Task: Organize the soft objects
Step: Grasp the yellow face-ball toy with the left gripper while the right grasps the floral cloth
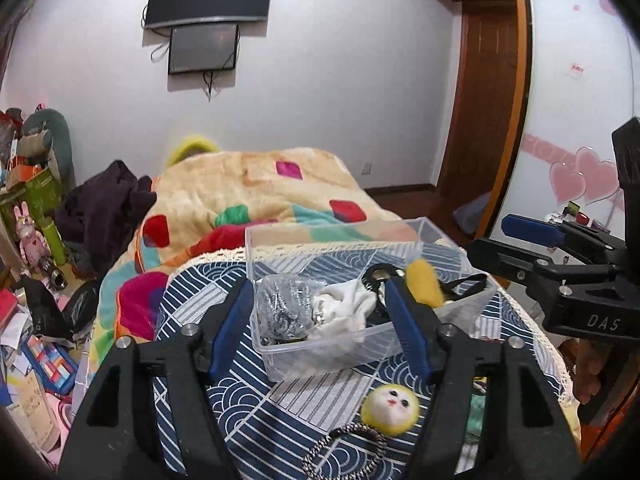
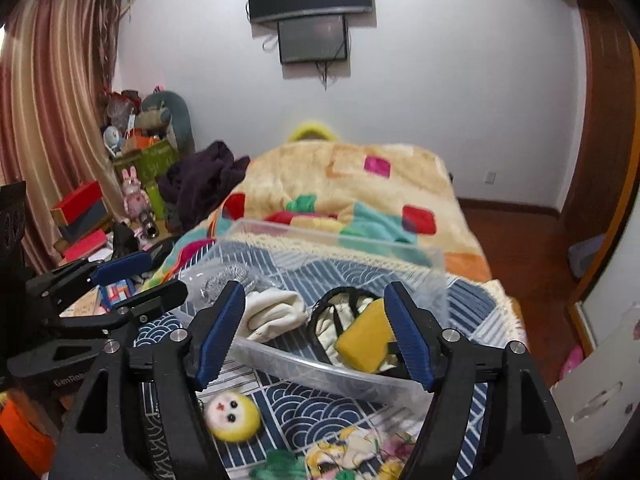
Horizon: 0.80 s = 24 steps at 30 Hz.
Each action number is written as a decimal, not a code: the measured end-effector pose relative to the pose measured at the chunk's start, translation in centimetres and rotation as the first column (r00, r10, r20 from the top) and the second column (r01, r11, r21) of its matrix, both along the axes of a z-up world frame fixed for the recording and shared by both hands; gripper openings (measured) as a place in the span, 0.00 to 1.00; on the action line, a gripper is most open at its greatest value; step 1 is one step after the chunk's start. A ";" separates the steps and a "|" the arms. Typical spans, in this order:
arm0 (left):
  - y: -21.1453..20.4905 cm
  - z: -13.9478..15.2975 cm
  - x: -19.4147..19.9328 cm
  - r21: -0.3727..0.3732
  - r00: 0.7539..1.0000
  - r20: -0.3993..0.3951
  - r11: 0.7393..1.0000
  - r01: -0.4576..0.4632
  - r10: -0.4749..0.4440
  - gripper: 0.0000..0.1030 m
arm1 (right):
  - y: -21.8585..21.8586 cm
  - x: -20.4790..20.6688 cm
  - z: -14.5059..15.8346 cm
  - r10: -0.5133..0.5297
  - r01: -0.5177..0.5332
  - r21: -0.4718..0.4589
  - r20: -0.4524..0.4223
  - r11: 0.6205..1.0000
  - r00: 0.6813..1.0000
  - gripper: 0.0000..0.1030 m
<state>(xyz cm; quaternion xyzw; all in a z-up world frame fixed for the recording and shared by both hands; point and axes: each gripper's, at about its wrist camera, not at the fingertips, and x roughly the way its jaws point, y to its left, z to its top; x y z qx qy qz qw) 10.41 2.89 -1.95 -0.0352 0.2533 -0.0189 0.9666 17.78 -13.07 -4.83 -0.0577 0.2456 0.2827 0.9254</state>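
Observation:
A clear plastic bin (image 1: 328, 354) (image 2: 320, 372) stands on the blue patterned cloth (image 1: 280, 420). It holds a silver scrubber (image 1: 280, 308), a white cloth (image 1: 348, 308) (image 2: 272, 312), a yellow sponge (image 1: 426, 282) (image 2: 364, 336) and a black-strapped item (image 2: 332, 300). A yellow-and-white plush face (image 1: 390, 404) (image 2: 232, 412) lies in front of the bin. My left gripper (image 1: 316, 304) is open above the bin's near side. My right gripper (image 2: 314, 312) is open above the bin; it also shows in the left wrist view (image 1: 500, 236).
A floral cloth (image 2: 360, 448) and green yarn (image 2: 280, 460) lie at the near edge. A speckled cord (image 1: 348, 448) lies below the plush face. A colourful blanket (image 1: 248, 192) covers the bed behind. Clutter fills the floor at left (image 1: 32, 320).

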 end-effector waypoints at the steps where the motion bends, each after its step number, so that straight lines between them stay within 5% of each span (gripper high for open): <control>1: -0.2 0.1 -0.4 0.005 1.000 0.007 1.000 0.004 -0.004 0.69 | -0.2 -0.4 0.1 -0.003 0.003 -0.004 0.013 1.000 1.000 0.70; 9: -2.1 -1.9 -2.7 0.025 0.999 -0.022 0.999 0.046 -0.046 0.75 | -2.6 -2.1 -1.6 -0.066 0.066 0.004 0.015 0.998 0.998 0.77; 24: -4.5 -9.2 -1.4 -0.040 0.977 -0.185 0.994 0.098 -0.104 0.75 | -4.2 -1.6 -9.9 -0.109 0.092 -0.088 -0.217 0.992 0.970 0.78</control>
